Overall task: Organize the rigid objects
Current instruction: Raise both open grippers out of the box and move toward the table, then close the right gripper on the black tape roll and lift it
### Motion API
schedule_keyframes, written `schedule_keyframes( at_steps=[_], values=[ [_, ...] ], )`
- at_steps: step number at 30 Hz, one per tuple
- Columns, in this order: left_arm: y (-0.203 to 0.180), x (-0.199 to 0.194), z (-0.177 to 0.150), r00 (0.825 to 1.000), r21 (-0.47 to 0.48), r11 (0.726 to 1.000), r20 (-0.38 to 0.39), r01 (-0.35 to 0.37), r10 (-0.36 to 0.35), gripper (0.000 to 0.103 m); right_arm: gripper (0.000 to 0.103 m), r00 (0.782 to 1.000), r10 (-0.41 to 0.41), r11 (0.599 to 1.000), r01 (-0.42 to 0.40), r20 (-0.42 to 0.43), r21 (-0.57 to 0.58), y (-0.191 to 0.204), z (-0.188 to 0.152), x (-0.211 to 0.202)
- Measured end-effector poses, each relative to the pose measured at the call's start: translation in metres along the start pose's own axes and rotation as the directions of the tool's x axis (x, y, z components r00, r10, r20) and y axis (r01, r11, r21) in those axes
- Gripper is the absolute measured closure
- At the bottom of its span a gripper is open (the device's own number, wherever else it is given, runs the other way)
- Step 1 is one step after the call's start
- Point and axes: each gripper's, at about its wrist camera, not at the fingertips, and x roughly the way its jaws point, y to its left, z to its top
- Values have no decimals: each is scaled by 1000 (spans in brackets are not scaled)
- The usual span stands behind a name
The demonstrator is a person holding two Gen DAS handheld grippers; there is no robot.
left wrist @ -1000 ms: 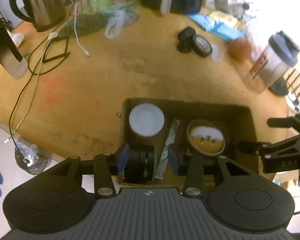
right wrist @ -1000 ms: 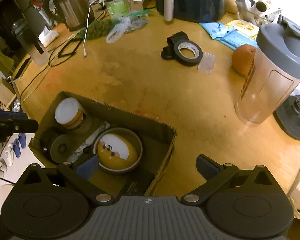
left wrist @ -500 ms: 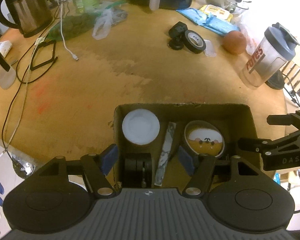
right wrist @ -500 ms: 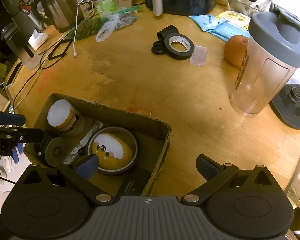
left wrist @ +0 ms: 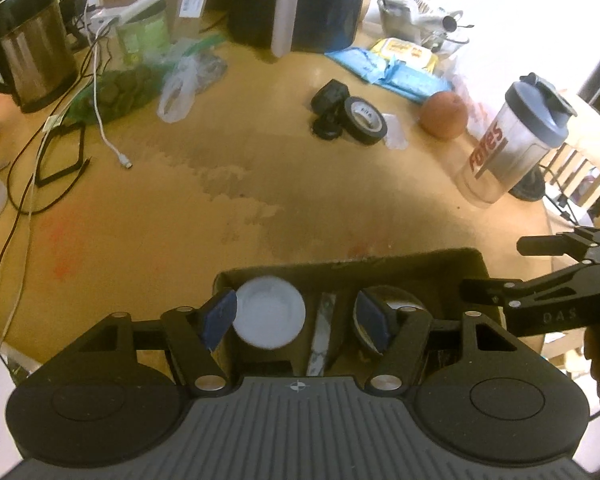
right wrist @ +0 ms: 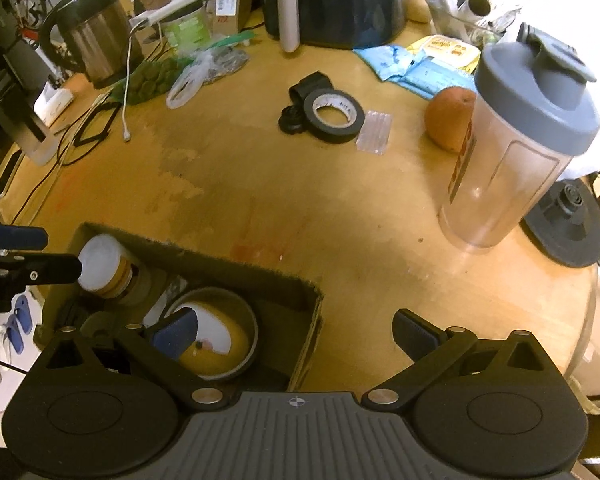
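1. The cardboard box (left wrist: 400,261) sits at the near edge of the desk (left wrist: 260,184), its long axis running left to right in the left wrist view.
2. Inside it, a white-lidded jar (left wrist: 269,311) stands upright at the left, a narrow packet (left wrist: 321,332) lies front to back in the middle, and a round tin (right wrist: 216,332) with a yellow face faces up at the right.
3. The left gripper (left wrist: 296,322) hovers over the box, its fingers apart and clasping nothing.
4. The right gripper (right wrist: 296,334) has its fingers wide apart and empty, straddling the box's right wall.

Black linkage fingers (left wrist: 219,316), blue pads, silver screws, ribbed grey housing.
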Motion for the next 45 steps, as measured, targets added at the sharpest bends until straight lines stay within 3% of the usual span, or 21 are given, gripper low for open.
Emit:
schedule_keyframes(
  at_steps=[25, 45],
  values=[
    [10, 13, 46, 997, 29, 997, 33, 75, -76, 37, 0, 994, -52, 998, 55, 95, -22, -8, 79, 21],
    [28, 21, 38, 997, -33, 997, -20, 72, -72, 37, 0, 994, -27, 999, 23, 105, 40, -10, 98, 70]
  ],
)
